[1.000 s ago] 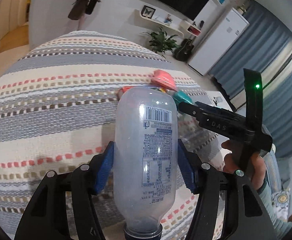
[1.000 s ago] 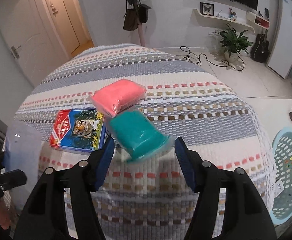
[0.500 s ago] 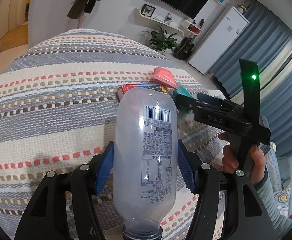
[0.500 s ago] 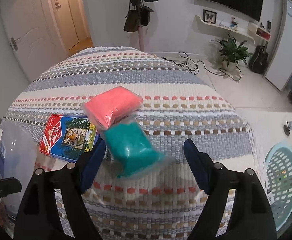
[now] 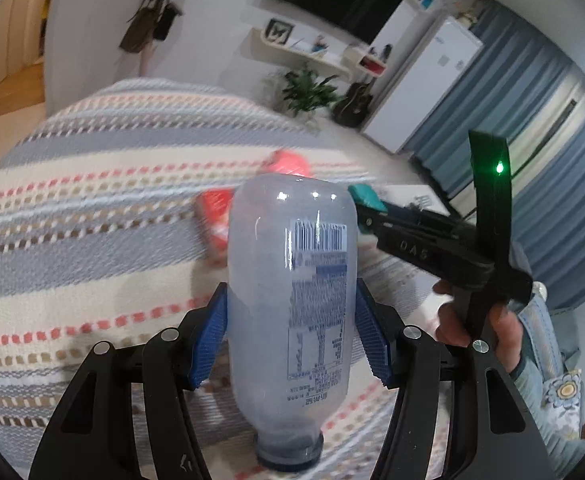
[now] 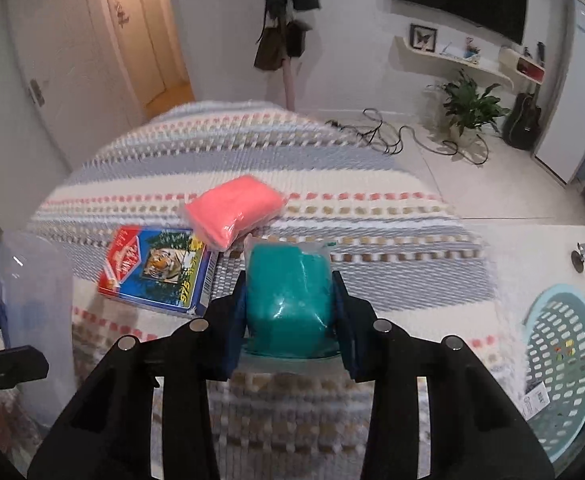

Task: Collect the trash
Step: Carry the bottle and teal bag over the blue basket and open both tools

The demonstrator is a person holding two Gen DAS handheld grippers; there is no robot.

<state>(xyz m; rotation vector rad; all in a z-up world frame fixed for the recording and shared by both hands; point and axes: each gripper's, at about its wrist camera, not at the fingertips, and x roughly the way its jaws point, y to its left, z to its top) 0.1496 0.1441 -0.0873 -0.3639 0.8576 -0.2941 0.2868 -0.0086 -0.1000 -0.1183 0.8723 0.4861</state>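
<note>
My left gripper (image 5: 290, 334) is shut on a clear plastic bottle (image 5: 290, 292) with a printed label, cap end toward the camera, held above the striped cloth. My right gripper (image 6: 290, 308) is shut on a teal packet (image 6: 288, 292) and holds it over the cloth. A pink packet (image 6: 234, 208) and a red and blue tiger box (image 6: 158, 270) lie on the cloth just beyond it. In the left wrist view the right gripper's body (image 5: 432, 248) reaches in from the right with the teal packet (image 5: 366, 198) at its tip. The bottle also shows at the left of the right wrist view (image 6: 32, 300).
A striped woven cloth (image 6: 372, 208) covers the table. A light blue perforated basket (image 6: 560, 364) stands on the floor at the right. Cables, a potted plant (image 6: 470, 108) and a guitar lie farther back on the floor.
My right gripper opened wide around the teal packet, then shut on it and lifted it. My left gripper keeps holding the bottle and has drifted slightly.
</note>
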